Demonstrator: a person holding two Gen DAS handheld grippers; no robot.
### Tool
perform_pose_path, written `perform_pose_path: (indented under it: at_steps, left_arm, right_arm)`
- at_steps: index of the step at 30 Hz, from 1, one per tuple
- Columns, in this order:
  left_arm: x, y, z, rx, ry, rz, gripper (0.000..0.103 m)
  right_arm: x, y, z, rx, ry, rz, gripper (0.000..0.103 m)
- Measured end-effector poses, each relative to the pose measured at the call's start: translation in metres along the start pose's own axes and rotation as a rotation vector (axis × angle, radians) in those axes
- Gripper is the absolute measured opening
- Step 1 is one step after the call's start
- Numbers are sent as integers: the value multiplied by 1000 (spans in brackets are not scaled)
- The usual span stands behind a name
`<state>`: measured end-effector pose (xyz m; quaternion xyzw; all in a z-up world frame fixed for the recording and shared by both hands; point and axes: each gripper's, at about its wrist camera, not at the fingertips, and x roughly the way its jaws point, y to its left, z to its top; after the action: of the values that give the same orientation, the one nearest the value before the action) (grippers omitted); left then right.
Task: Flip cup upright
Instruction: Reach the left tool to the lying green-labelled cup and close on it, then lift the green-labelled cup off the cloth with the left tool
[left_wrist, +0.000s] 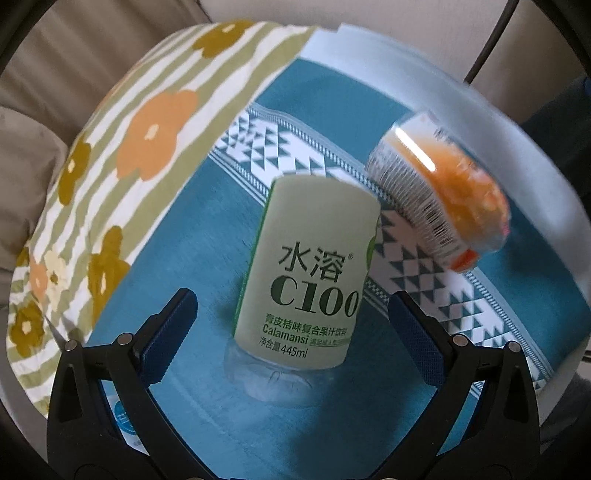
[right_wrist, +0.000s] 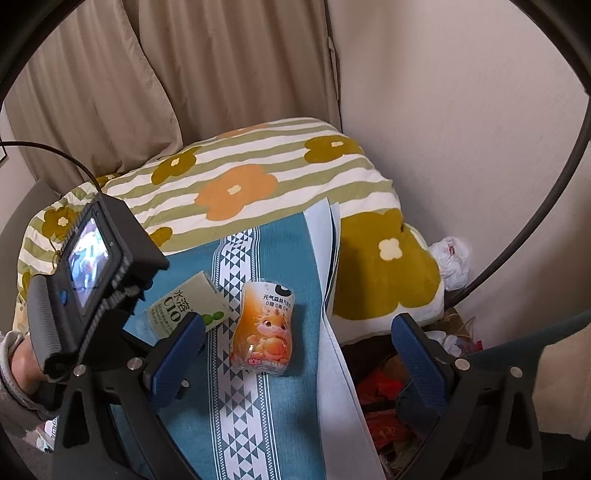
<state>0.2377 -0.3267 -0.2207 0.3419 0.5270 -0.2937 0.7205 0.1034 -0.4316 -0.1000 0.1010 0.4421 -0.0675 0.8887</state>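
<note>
A cut bottle cup with a pale green C100 label (left_wrist: 310, 280) stands upside down on the teal cloth (left_wrist: 177, 258), its clear neck end down; it also shows in the right wrist view (right_wrist: 184, 308). A second cup with an orange dragon label (left_wrist: 439, 188) stands beside it, right of it, also upside down (right_wrist: 264, 326). My left gripper (left_wrist: 291, 317) is open, its blue pads either side of the green cup's lower part, not touching. My right gripper (right_wrist: 299, 354) is open and empty, held above the orange cup. The left gripper's body (right_wrist: 88, 273) fills the left of that view.
A folded quilt with flowers and green stripes (right_wrist: 258, 177) lies behind the cloth. The table's white edge (right_wrist: 332, 332) runs on the right, with clutter on the floor (right_wrist: 384, 398) beyond it. Curtains (right_wrist: 184, 74) and a wall stand behind.
</note>
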Motion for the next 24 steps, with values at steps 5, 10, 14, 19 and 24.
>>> perform_pose_path:
  at_steps: [5,10,14,19,24]
  left_arm:
    - [11,-1,-3,2,48,0,76]
    - [11,0,-6,-5,47,5,73]
    - [7,0,-11,-24,43,-2,72]
    - [-4,2,-18,-52,27,2,71]
    - [-23,9,-32,-100,-4,15,70]
  right_arm:
    - [8,0,1,1,12,12,101]
    - [11,1,0,-12,19,26,101]
    - [12,3,0,-16,23,37,101]
    - [10,7,-2,-28,20,51,101]
    - [2,17,-4,-53,1,61,101]
